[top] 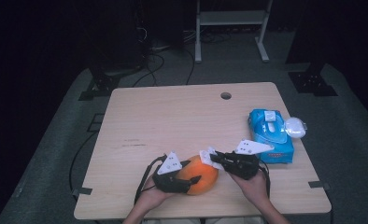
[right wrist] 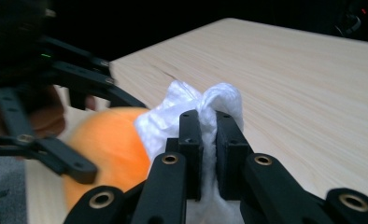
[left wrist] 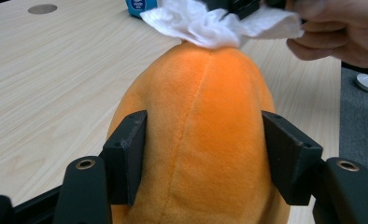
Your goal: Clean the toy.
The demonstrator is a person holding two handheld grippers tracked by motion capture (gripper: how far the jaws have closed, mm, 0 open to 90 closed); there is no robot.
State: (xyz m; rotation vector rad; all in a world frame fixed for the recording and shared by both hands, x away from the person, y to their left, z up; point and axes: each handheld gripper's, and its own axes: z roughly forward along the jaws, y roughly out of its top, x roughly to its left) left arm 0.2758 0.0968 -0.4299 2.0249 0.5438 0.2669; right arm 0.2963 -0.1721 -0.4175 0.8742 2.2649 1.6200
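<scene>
A blue wipes pack lies near us; our left hand-held gripper clamps the orange plush toy, our right hand-held gripper pinches a white wipe against it.

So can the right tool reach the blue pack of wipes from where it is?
Probably yes. The blue pack of wipes lies just beside the right tool on the table, with nothing between them. But that tool is shut on a white wipe at the orange plush toy, so it must drop it first.

Dim, dark surroundings; evenly lit table; soft blur, no glare.
</scene>
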